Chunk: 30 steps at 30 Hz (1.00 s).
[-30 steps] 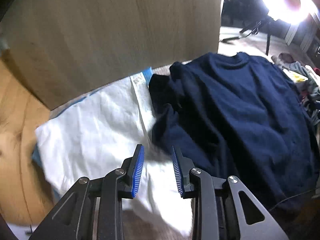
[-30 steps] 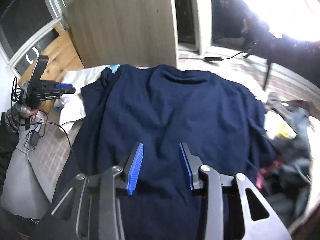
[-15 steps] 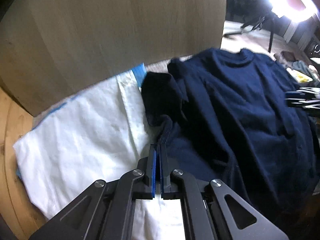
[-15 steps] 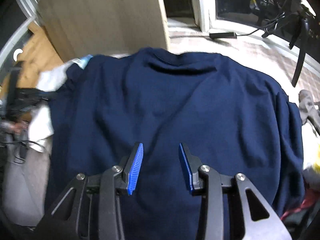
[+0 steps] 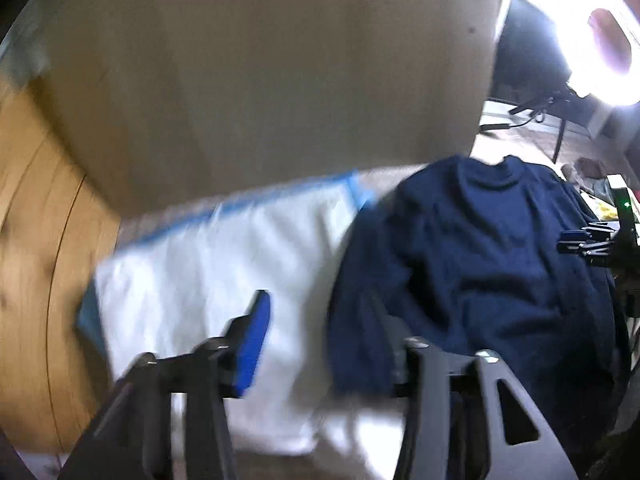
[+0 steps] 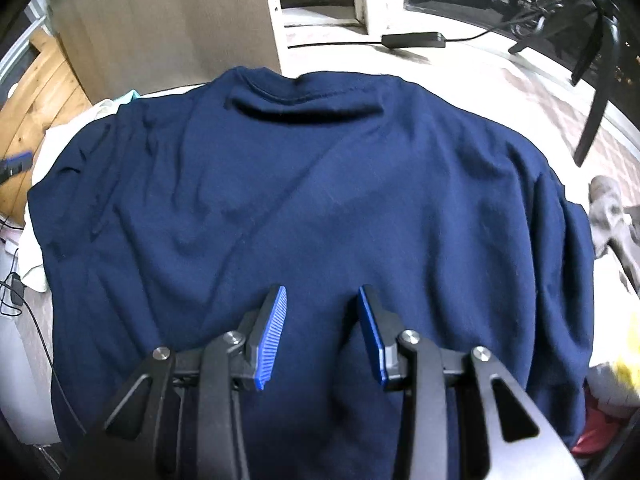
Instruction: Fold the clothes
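A navy blue shirt (image 6: 320, 200) lies spread flat, collar at the far end; it also shows in the left wrist view (image 5: 480, 260). My right gripper (image 6: 322, 332) is open and empty, hovering over the shirt's lower middle. My left gripper (image 5: 316, 340) is open, above the shirt's left edge where it meets a white cloth (image 5: 220, 260). The left wrist view is blurred by motion. The right gripper shows at the right edge of the left wrist view (image 5: 588, 240).
A wooden board (image 5: 260, 80) stands behind the cloths. Wooden floor (image 5: 32, 240) is at the left. A pile of other clothes (image 6: 612, 232) lies at the right. A black adapter with cable (image 6: 414, 39) lies beyond the collar.
My left gripper closed on the shirt's left edge half a second ago and has now opened and let go. The sleeve now lies folded in. My right gripper moved closer over the shirt.
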Available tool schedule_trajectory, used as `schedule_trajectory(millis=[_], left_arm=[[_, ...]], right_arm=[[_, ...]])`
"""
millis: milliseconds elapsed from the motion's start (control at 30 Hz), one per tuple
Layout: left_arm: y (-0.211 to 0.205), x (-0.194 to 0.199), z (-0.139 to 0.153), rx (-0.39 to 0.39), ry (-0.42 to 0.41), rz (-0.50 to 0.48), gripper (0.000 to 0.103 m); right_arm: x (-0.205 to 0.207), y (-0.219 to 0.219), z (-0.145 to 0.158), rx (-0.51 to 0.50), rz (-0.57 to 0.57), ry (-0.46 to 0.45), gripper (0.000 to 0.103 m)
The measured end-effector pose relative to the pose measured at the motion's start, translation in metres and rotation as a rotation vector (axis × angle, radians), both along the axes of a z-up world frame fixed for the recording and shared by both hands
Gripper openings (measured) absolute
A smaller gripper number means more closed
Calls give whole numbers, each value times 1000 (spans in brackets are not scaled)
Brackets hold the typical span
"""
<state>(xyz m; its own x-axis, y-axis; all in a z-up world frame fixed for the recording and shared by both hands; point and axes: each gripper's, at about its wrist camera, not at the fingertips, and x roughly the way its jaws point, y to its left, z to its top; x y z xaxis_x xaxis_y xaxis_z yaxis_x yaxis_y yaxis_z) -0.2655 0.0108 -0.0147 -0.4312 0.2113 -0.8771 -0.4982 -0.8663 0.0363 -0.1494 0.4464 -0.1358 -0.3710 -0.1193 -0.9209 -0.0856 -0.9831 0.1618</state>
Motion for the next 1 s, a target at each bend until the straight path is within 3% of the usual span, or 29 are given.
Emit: schedule_trajectory(millis=[167,233,367,433,467,500,633,800,867,933,1000], left_arm=[[67,-35,-22,-110,-23,-145,46],[78,-45,-39,-179,-61,-157,46],[84,-45,-58,-233,-122,-177,46],[84,-43,-63,-257,-131,-174,36],[84,-41,-63,-250,-134,-173,14],[84,-40,-61,-239,-136,-172,5],[87,-24,-37,-149,-75,-198,5],[61,2,10,-78,44,-112,5],[40,3,20,-87,90,-34,5],[21,-4,14,-131,104,49,5],[5,-18,-5,-167,60,124,5]], right_arm=[[-10,-1,-2,-32,12,10,37],[-11,-2,-3,-42,18,12,37],[-11,0,-5,-60,24,18,37],[-12,3,-6,-70,20,23,37],[-13,5,-6,-78,17,29,37],[-14,7,-6,-85,14,33,37],[-18,6,-5,-80,25,38,37],[-19,3,-5,-63,42,40,37],[-19,2,-5,-55,47,42,37],[-20,0,-5,-41,53,43,37],[-19,0,-4,-33,51,43,37]])
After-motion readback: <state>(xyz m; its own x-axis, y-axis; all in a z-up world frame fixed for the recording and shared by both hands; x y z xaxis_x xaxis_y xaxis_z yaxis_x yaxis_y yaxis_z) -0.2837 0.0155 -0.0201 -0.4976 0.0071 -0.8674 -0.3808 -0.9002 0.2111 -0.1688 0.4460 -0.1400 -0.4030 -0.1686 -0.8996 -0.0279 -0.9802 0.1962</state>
